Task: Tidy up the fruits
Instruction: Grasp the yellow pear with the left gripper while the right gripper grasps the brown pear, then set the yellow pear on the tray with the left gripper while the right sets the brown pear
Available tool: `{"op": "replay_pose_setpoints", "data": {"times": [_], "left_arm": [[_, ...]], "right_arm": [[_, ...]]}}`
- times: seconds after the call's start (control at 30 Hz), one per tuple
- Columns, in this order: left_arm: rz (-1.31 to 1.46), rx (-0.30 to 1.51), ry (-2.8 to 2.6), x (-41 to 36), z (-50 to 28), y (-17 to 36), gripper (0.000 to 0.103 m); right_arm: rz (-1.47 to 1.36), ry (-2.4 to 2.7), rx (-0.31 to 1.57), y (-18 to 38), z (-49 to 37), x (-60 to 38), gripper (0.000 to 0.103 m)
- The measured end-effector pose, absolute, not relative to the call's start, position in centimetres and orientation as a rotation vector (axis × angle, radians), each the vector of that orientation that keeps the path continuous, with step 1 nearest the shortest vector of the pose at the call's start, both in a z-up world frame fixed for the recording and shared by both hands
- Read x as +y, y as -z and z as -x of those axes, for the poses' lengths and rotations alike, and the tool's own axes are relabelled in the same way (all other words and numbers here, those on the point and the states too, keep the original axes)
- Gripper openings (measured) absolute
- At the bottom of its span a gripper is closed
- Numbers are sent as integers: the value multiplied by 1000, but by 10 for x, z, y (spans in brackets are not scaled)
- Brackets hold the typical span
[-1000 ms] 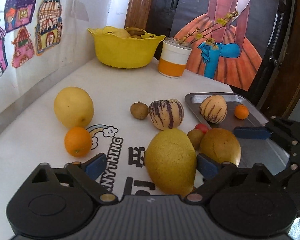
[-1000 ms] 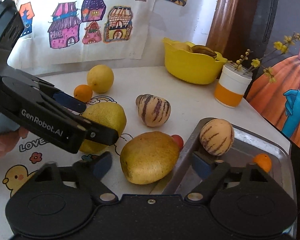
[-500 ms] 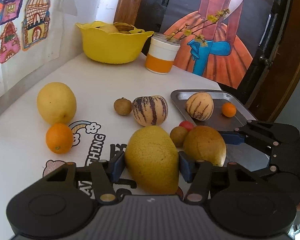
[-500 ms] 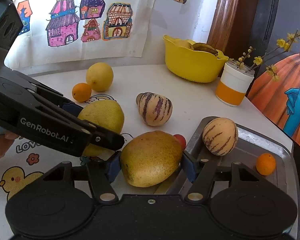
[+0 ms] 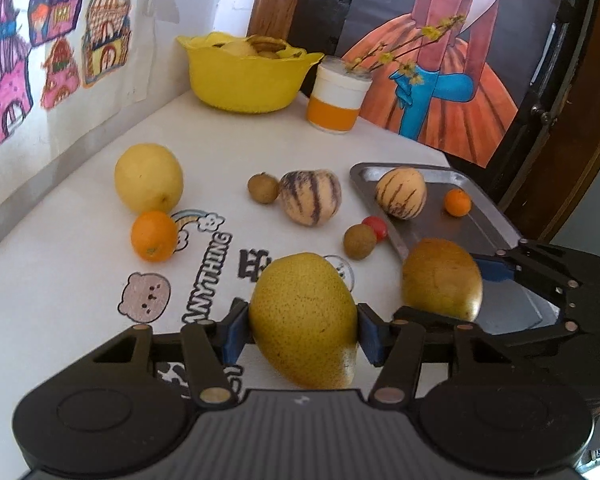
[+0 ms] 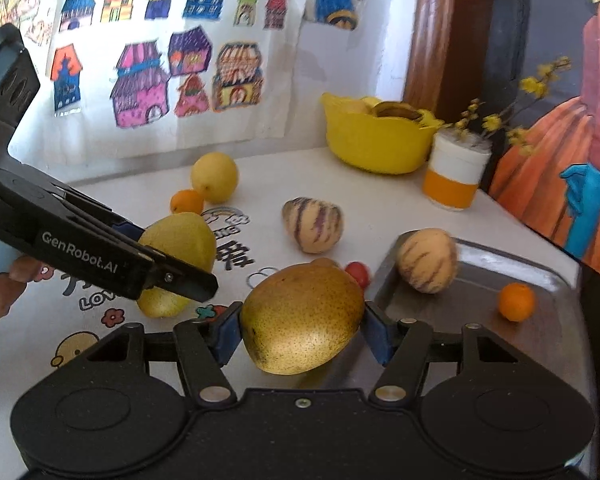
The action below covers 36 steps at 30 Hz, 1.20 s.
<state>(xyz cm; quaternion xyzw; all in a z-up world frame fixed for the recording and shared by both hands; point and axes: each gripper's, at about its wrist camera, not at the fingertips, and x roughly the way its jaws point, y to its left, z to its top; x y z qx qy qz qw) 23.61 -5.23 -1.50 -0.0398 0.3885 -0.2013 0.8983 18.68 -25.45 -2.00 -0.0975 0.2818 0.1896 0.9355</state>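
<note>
L gripper (image 5: 303, 334) pinching yellow-green mango (image 5: 303, 320) – long axis toward camera; R gripper (image 6: 302, 332) pinching golden mango (image 6: 302, 316) – crosswise.

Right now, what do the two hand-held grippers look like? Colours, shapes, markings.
Both match. Left hand-held gripper and right hand-held gripper: matte black bodies, two round housings, ribbed centre, silver pivot pins, angled linkage arms, blue finger pads. The left one's side reads "GenRobot.AI" in white. No cables or sleeves visible.
</note>
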Motion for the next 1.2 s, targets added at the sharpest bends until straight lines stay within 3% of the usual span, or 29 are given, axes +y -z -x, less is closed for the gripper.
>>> {"op": "replay_pose_setpoints", "data": {"times": [0.37, 1.2], "left_arm": [[125, 725, 495, -110, -242, -13, 60], [50, 757, 549, -190, -284, 21, 60]], "right_arm": [[168, -219, 522, 1, -187, -325, 64], [242, -153, 579, 35, -220, -347, 64]]}}
